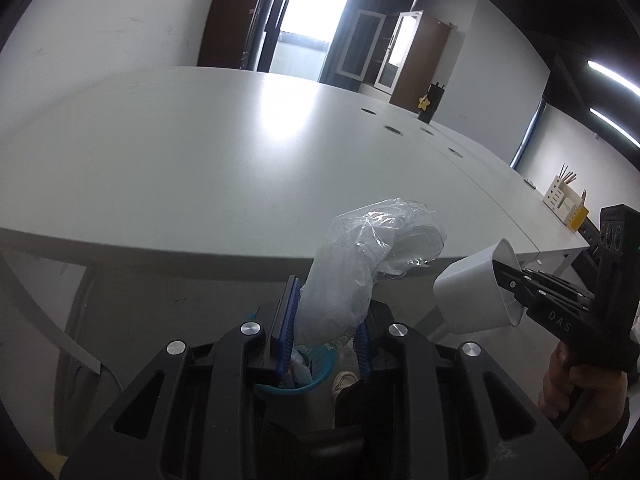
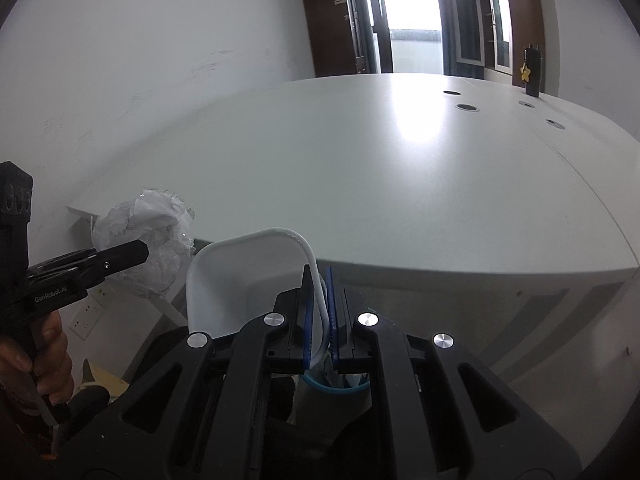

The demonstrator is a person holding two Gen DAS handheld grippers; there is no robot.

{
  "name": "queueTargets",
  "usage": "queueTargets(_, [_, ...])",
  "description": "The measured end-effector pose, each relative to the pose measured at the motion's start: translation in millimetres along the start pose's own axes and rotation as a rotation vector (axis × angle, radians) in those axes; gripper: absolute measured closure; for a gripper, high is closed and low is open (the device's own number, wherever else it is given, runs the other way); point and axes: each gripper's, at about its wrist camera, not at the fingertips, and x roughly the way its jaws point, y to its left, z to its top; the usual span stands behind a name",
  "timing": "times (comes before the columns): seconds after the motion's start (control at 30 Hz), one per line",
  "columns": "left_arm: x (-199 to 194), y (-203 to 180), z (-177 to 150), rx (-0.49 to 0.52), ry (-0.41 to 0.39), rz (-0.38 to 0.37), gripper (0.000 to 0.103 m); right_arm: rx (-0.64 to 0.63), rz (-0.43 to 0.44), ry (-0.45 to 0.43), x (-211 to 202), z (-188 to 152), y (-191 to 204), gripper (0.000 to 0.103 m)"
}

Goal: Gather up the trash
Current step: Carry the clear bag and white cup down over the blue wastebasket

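My left gripper (image 1: 326, 320) is shut on a crumpled clear plastic bag (image 1: 360, 264), held in the air just off the near edge of the white table (image 1: 200, 168). The bag also shows in the right wrist view (image 2: 148, 240), with the left gripper (image 2: 140, 254) on it. My right gripper (image 2: 319, 312) is shut on the rim of a white plastic cup (image 2: 248, 280); the cup shows in the left wrist view (image 1: 476, 292) at the right. A blue-rimmed trash bin (image 1: 308, 380) with rubbish in it sits on the floor below both grippers, and it shows in the right wrist view (image 2: 336, 388).
The table (image 2: 400, 168) has round cable holes (image 2: 468, 108). A black holder with a yellow star (image 1: 430, 104) stands at the far side. A white and yellow desk organiser (image 1: 564, 200) stands at the right end. A shoe (image 1: 344, 380) is beside the bin.
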Motion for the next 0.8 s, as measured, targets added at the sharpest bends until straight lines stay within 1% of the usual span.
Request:
queueTargets(0.2, [12.5,2.7,-24.8,-0.002,0.059,0.009,0.079,0.0,-0.029,0.05,1.5,-29.4,-3.9,0.097])
queueTargets(0.33, [29.9,7.4,-36.8,-0.006,0.103,0.023,0.079,0.016,-0.033,0.082,10.5,-46.6,-8.7,0.097])
queueTargets(0.6, [61.1,25.3,-61.0,-0.013,0.172,0.056,0.079,0.043,-0.019,0.163,53.0,-76.5,-13.8,0.097])
queueTargets(0.8, [104.1,44.8,-82.6,-0.022,0.255,0.089,0.079,0.08,-0.033,0.249,90.1,-103.7,-26.7,0.097])
